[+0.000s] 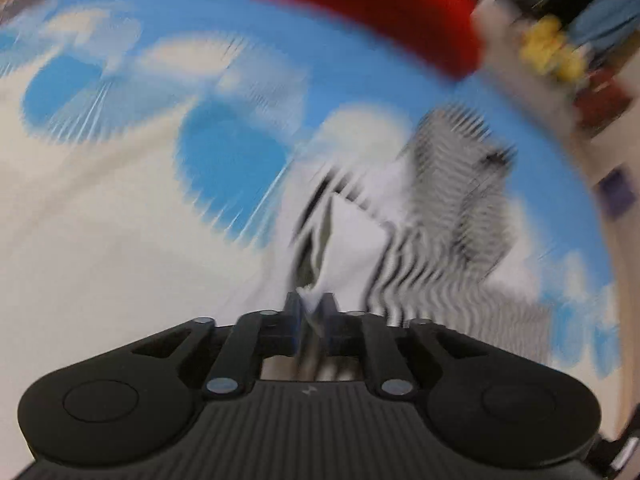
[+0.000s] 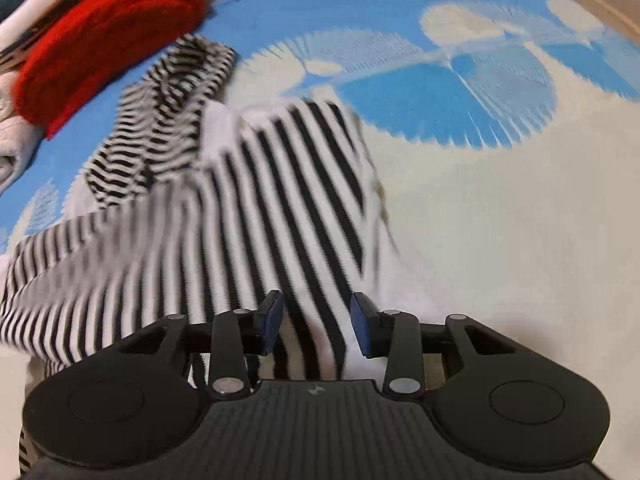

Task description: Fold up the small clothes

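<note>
A home, likely a bedroom: a blue-and-cream patterned bedspread (image 2: 500, 208) fills the view ahead of the claw (folded clothes (image 2: 16, 148) piled far left).

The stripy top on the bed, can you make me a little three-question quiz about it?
1. True or false: the left hand-held gripper pinches an edge of the striped garment.
2. Which colour is the folded item beyond it: A green, B red, C yellow?
3. The blue-and-white cloth underneath shows a ____ pattern.

Key: 1 true; 2 B; 3 leaf.
</note>
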The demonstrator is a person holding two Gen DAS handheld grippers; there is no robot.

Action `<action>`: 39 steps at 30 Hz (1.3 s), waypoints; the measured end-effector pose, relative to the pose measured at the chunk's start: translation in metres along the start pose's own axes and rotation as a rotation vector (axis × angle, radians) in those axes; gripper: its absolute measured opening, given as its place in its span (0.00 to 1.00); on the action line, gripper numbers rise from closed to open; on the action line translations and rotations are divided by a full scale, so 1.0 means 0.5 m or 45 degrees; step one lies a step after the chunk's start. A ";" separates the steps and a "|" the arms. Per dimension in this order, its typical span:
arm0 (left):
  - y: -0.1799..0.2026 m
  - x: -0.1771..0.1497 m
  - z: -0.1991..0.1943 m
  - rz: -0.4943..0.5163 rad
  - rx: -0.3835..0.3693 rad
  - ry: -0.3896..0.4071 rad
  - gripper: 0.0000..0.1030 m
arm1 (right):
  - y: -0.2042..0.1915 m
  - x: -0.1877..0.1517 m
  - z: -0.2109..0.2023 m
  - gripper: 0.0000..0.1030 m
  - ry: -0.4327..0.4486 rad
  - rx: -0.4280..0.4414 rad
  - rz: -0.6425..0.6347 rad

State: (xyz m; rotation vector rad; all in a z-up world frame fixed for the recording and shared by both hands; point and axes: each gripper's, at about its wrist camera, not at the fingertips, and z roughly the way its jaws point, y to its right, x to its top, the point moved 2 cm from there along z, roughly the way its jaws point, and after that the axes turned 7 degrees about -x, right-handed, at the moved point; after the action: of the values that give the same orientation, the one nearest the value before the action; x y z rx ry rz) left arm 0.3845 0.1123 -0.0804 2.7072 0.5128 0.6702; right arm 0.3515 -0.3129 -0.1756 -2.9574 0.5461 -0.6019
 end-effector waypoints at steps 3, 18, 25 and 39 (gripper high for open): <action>0.021 -0.008 0.014 0.165 0.108 0.021 0.15 | 0.009 -0.006 0.004 0.37 -0.012 -0.083 0.008; 0.045 -0.047 0.090 0.456 0.081 -0.081 0.49 | 0.034 -0.023 0.008 0.34 -0.066 -0.114 0.044; 0.053 -0.044 0.079 0.460 0.136 -0.105 0.49 | 0.010 -0.005 -0.066 0.40 0.039 -0.122 -0.029; 0.181 0.005 -0.105 0.519 0.012 0.465 0.76 | -0.046 0.020 -0.180 0.44 0.275 -0.196 -0.230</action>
State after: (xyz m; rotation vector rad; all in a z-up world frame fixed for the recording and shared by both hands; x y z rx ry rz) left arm 0.3846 0.0434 -0.0015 2.7285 0.0322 1.2838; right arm 0.3323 -0.2954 -0.0861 -3.1299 0.3558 -0.9467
